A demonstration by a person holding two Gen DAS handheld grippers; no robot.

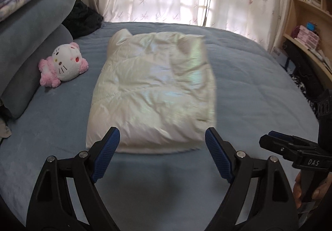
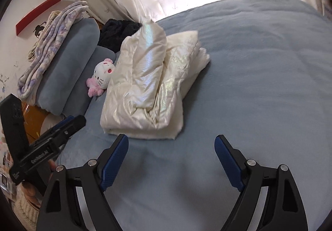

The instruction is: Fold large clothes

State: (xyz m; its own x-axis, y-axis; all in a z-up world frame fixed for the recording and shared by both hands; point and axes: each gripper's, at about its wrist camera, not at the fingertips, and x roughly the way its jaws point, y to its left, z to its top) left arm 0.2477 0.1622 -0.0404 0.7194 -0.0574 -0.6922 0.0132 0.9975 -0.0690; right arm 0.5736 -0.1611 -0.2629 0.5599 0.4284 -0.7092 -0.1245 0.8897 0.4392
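A cream, pearly puffer jacket (image 1: 151, 89) lies folded into a thick bundle on the blue bedspread (image 1: 249, 85), filling the centre of the left wrist view and sitting left of centre in the right wrist view (image 2: 145, 85). The left tongs (image 1: 162, 137) gape wide at the bottom of their frame, nothing between the blue pads, just short of the jacket's near edge. The right tongs (image 2: 171, 143) stand equally wide and empty over bare bedspread. A pink and white cat plush (image 1: 63, 64) rests left of the jacket against grey pillows (image 1: 31, 44).
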